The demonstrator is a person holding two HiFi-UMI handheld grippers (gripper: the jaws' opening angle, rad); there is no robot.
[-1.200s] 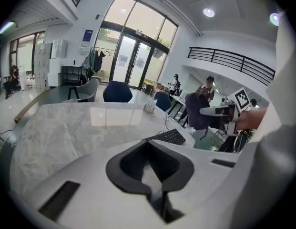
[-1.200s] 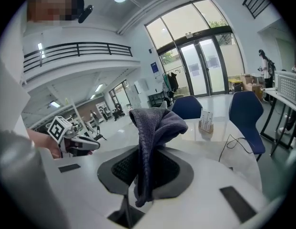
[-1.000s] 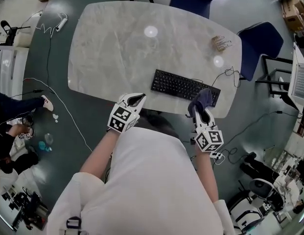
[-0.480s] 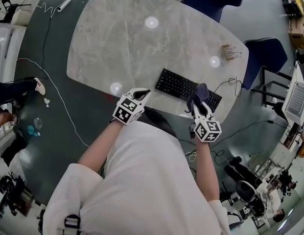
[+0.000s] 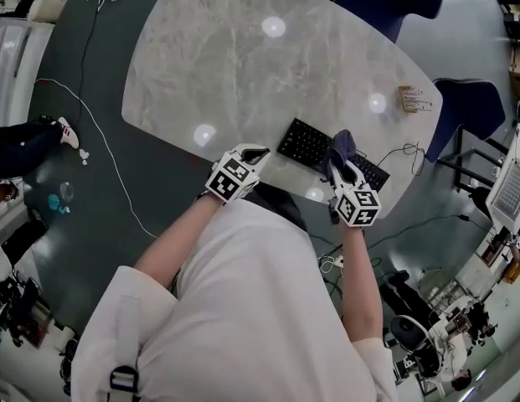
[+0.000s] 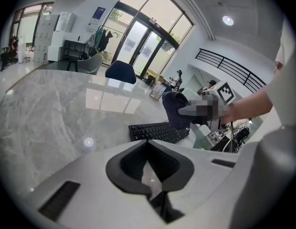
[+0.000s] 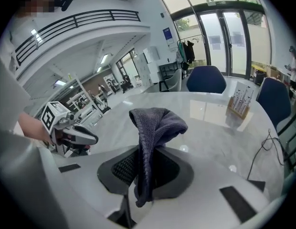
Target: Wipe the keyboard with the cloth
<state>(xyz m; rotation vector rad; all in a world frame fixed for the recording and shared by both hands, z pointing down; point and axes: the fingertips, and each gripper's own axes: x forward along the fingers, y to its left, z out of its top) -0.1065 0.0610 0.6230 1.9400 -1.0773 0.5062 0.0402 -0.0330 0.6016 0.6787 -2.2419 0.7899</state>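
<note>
light: bright, daylit windows (image 6: 138, 37); glare: spots on table (image 5: 201, 57); edges: fisheye, perhaps soft

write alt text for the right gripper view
The right gripper has its jaws shut on a dark cloth that stands up between them, above a pale marble table. The left gripper shows at left, blue chairs behind.

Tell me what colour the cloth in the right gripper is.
Dark greyish-purple; the cloth shows best in the right gripper view.
</note>
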